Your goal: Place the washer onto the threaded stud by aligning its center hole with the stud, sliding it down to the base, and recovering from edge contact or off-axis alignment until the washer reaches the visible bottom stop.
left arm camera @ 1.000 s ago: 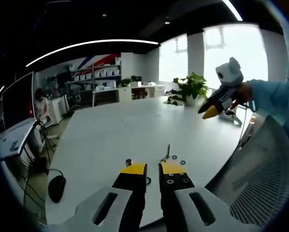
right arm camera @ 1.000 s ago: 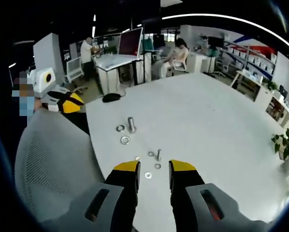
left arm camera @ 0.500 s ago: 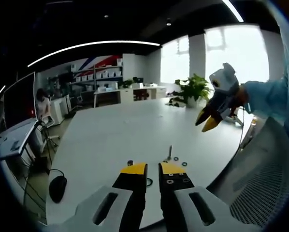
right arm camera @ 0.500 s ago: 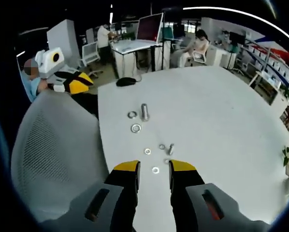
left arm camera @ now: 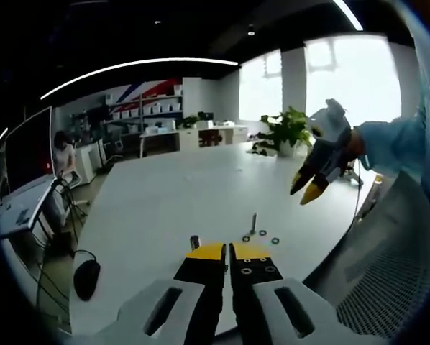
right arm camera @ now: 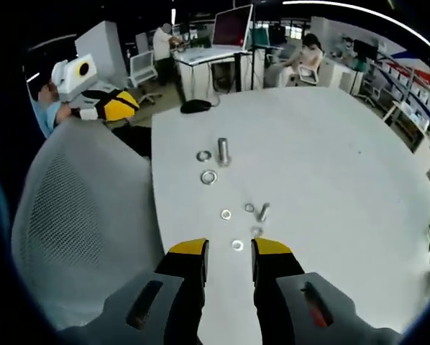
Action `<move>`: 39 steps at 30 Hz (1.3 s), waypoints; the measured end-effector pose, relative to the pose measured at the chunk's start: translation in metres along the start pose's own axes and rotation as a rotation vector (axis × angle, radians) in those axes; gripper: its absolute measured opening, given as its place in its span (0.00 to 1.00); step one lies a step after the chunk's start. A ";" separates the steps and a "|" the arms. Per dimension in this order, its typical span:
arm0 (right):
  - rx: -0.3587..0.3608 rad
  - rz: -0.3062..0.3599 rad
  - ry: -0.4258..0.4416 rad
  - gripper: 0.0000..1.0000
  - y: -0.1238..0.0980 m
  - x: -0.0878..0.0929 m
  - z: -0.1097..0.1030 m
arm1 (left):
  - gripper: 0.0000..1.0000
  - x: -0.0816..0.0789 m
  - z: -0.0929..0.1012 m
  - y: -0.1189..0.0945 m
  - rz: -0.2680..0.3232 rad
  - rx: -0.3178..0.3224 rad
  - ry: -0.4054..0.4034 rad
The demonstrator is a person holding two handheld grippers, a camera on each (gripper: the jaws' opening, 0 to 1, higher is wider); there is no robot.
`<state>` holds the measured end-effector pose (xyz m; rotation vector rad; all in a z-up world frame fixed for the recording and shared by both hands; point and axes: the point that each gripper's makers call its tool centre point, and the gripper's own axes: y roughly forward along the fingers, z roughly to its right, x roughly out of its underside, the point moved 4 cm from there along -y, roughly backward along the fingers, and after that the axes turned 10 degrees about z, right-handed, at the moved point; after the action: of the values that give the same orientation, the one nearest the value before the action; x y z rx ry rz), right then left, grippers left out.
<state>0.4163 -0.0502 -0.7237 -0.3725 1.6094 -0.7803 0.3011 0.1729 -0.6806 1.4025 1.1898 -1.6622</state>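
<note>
Silvery little washers were scattered on the white table (right arm camera: 330, 158), flat rings with a clear centre hole. In the right gripper view, one small washer (right arm camera: 237, 245) lay at lower centre, right between the tips of the right gripper (right arm camera: 228, 249), whose jaws stood apart with nothing in them. Another small washer (right arm camera: 226, 214) sat just above it, next to a thin stud (right arm camera: 263, 212) near the middle of the frame. Higher up, a thicker bolt (right arm camera: 223, 152) stood upright with a bigger washer (right arm camera: 209, 176) just below it and another ring (right arm camera: 203, 155) at its left.

The left gripper (left arm camera: 226, 251) had its jaws nearly touching, holding nothing I could make out. In the left gripper view the stud (left arm camera: 253, 223) stood just above those tips, with washers (left arm camera: 275, 240) lying beside it. A mesh chair back (right arm camera: 78, 230) took up the left of the right gripper view.
</note>
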 end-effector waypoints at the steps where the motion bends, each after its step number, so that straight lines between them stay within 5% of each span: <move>1: 0.002 0.000 -0.001 0.26 0.000 0.000 0.000 | 0.00 0.000 0.000 0.000 0.002 -0.001 -0.001; 22: -0.033 -0.070 0.022 0.26 0.016 0.016 -0.006 | 0.00 0.001 -0.001 0.000 -0.007 -0.010 -0.023; 26: -0.049 -0.082 0.036 0.26 0.019 0.019 -0.009 | 0.15 -0.004 -0.008 0.000 0.030 -0.050 -0.019; 39: -0.067 -0.117 0.055 0.26 0.032 0.026 -0.003 | 0.11 -0.003 -0.007 0.000 0.022 -0.044 -0.039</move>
<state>0.4143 -0.0432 -0.7647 -0.5007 1.6800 -0.8330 0.3045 0.1792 -0.6780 1.3455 1.1778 -1.6307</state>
